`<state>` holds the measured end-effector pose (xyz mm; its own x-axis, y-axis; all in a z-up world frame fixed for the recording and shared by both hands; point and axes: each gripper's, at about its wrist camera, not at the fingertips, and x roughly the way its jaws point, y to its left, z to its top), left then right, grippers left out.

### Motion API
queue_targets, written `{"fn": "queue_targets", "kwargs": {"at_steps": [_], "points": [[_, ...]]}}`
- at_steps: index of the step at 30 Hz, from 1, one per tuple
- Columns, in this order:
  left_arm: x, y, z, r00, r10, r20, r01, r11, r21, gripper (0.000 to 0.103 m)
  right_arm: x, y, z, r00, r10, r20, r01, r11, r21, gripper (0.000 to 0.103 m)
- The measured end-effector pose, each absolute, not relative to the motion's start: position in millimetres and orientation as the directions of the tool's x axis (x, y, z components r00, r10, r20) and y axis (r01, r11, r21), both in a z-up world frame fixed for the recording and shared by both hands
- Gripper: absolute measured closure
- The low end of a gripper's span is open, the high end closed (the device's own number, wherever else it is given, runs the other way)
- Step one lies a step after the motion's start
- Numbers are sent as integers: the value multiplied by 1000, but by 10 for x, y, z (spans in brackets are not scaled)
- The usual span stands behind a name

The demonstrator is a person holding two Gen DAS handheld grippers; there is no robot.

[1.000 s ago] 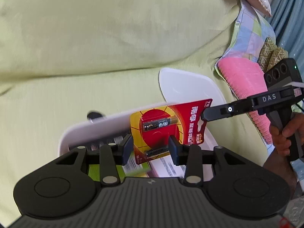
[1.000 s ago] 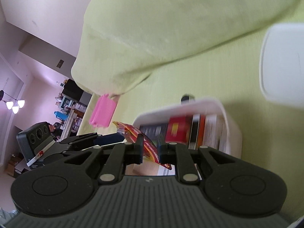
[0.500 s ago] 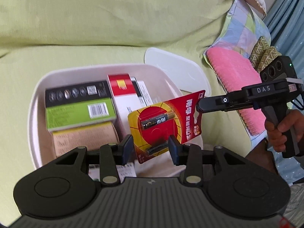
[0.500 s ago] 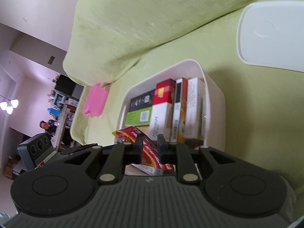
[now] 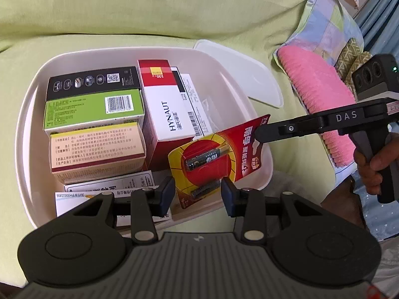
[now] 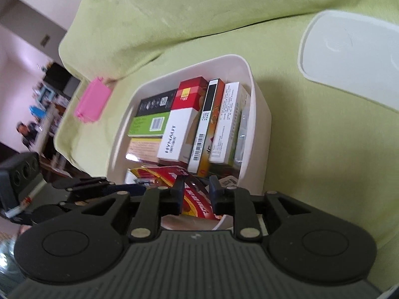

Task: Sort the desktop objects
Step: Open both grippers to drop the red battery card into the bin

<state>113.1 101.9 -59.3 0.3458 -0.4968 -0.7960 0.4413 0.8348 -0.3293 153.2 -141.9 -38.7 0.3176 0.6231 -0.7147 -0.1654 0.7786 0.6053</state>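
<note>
Left wrist view: the left gripper point(image 5: 197, 194) is spread apart, grasping nothing. Just ahead of its fingers, the red battery card point(image 5: 217, 159) with 2 batteries hangs over the near right corner of the white bin point(image 5: 30, 114), pinched at its far end by the right gripper point(image 5: 258, 133).

Right wrist view: the right gripper point(image 6: 195, 195) has the battery card point(image 6: 194, 199) between its fingers. Ahead, boxes fill the white bin point(image 6: 256, 124); the lid point(image 6: 349, 57) lies to the far right.

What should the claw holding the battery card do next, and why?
Probably lower it a little and let go. The right claw pinches the battery card by its top corner, hanging over the white bin's near right corner, beside the packed boxes. The left claw is open, not gripping.
</note>
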Motion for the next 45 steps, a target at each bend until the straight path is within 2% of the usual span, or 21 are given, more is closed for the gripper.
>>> {"fn": "queue_targets", "kwargs": {"at_steps": [9, 22, 35, 41, 43, 45], "points": [[1075, 995, -647, 336, -494, -802, 448, 833, -325, 58, 1472, -1275, -336, 300, 567, -767, -221, 824, 522, 82], [1028, 978, -610, 350, -461, -815, 447, 847, -287, 57, 1409, -1227, -255, 304, 526, -794, -278, 846, 454, 79], [965, 929, -510, 378, -414, -828, 451, 864, -226, 57, 1329, -1203, -210, 309, 518, -798, -309, 848, 431, 70], [910, 932, -467, 394, -407, -824, 441, 870, -219, 55, 1269, -1177, -168, 320, 511, -798, -314, 852, 419, 55], [889, 939, -447, 399, -404, -823, 437, 873, -216, 55, 1250, -1163, -151, 323, 505, -801, -314, 855, 413, 41], [871, 950, -427, 405, -400, -822, 434, 875, -212, 55, 1232, -1134, -135, 327, 496, -805, -319, 859, 400, 41]]}}
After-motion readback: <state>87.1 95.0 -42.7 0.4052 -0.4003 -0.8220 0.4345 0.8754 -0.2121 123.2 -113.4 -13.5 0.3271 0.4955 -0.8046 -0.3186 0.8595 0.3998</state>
